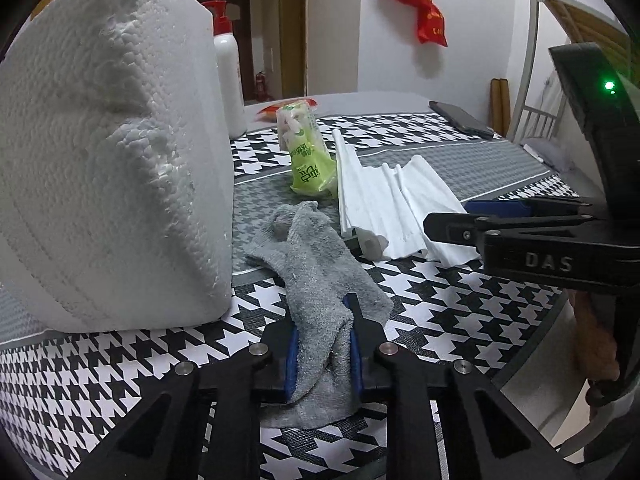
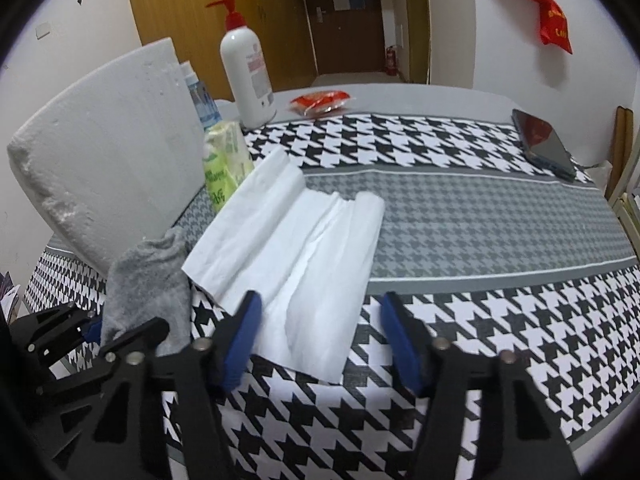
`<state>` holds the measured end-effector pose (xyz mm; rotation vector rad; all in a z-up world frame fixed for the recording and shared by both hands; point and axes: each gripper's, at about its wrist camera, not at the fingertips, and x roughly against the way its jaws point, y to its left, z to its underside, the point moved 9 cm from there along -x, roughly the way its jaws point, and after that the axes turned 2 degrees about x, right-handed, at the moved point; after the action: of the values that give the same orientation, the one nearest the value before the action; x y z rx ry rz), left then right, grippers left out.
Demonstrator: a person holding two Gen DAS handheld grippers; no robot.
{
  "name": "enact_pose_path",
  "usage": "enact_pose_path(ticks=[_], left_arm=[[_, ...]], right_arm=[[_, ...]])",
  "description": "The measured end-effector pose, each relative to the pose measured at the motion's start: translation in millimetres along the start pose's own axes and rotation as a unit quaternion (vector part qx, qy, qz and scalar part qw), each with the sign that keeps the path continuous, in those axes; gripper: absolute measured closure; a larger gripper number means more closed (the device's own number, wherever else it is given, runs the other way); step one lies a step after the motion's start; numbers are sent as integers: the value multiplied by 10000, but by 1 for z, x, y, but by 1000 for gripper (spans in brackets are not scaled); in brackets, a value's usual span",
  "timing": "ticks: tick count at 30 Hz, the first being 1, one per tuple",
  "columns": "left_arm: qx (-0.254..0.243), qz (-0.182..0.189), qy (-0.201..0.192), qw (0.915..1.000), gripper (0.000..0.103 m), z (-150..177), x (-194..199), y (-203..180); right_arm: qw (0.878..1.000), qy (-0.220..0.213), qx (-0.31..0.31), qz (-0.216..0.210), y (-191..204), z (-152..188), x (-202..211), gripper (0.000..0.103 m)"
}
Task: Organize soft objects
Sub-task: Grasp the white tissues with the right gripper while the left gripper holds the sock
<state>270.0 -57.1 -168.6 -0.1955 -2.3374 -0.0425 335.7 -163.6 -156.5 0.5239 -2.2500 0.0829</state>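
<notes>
My left gripper (image 1: 322,350) is shut on a grey sock-like cloth (image 1: 320,264) that lies on the houndstooth tablecloth; the cloth also shows in the right wrist view (image 2: 148,284) with the left gripper (image 2: 94,330) at its near end. A white folded cloth (image 2: 288,248) lies beside the grey one, also in the left wrist view (image 1: 392,200). My right gripper (image 2: 320,340) is open, its jaws wide apart over the near end of the white cloth; it shows from the side in the left wrist view (image 1: 460,220).
A white foam block (image 1: 108,160) stands at the left. A green tissue pack (image 1: 306,152), a white pump bottle with red top (image 2: 246,68), a red packet (image 2: 322,102) and a dark phone (image 2: 544,144) sit farther back on the table (image 2: 480,220).
</notes>
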Motion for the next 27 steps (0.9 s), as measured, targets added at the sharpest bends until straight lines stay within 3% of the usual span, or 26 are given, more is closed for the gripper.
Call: enact_pose_path(ticks=[14, 18, 27], left_arm=[[0, 12, -15, 10000, 84, 1, 1, 0], [7, -8, -16, 10000, 84, 1, 2, 1], [62, -57, -21, 10000, 84, 2, 4, 5]], right_arm=[[9994, 135, 303, 121, 15, -1, -7, 94], [9997, 134, 162, 95, 10, -1, -3, 96], [9984, -157, -43, 542, -27, 8, 34, 96]])
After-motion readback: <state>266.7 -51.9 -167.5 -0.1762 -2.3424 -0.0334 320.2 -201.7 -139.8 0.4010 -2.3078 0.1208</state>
